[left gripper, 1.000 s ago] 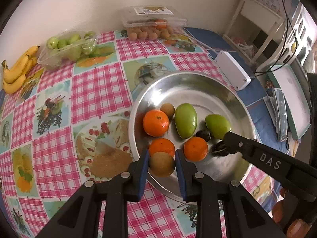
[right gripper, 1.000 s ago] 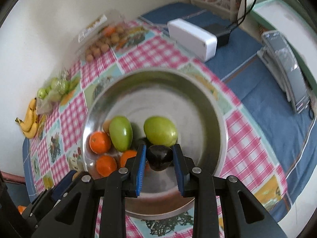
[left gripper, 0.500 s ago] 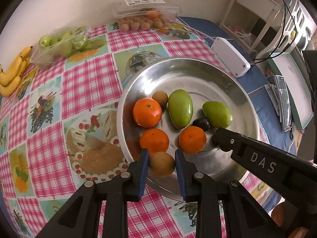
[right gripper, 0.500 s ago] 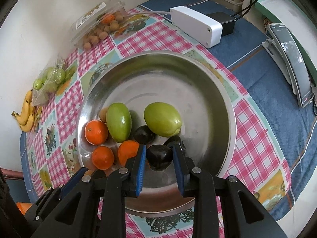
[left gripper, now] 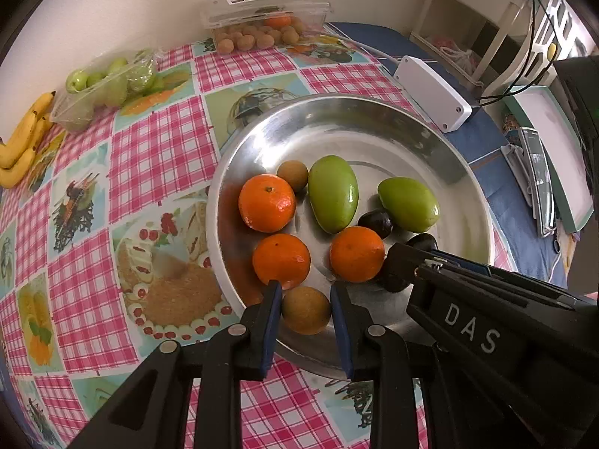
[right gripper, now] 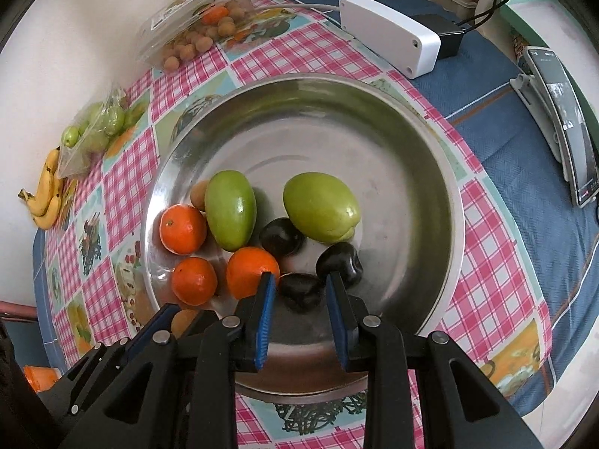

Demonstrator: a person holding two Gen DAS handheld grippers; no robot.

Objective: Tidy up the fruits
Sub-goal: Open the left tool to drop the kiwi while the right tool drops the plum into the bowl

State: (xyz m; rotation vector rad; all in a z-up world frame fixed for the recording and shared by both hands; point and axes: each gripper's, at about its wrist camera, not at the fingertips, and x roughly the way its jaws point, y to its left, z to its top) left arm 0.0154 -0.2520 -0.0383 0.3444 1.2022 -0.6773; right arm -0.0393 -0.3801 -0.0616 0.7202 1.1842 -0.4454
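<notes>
A steel bowl [left gripper: 374, 127] [right gripper: 411, 142] holds three oranges [left gripper: 266, 202] [right gripper: 182, 229], two green mangoes [left gripper: 332, 199] [right gripper: 321, 206], a small brown fruit [left gripper: 292, 175] and dark plums [right gripper: 281, 236]. My left gripper [left gripper: 305, 295] has opened around a brown round fruit [left gripper: 306, 309] that rests at the bowl's near edge. My right gripper [right gripper: 299, 284] has opened around a dark plum [right gripper: 301, 292] that lies on the bowl floor. The right gripper also shows in the left wrist view [left gripper: 408, 262].
On the checked tablecloth stand a clear box of small brown fruits [left gripper: 265, 15] [right gripper: 194, 18], a bag of green fruits [left gripper: 108, 82] [right gripper: 101, 127] and bananas [left gripper: 22, 142] [right gripper: 46, 194]. A white box [left gripper: 430, 93] [right gripper: 389, 33] and a phone [right gripper: 569, 119] lie to the right.
Both grippers moved down to the bowl and their jaws widened, letting go of the brown fruit and the dark plum, which now rest in the bowl.
</notes>
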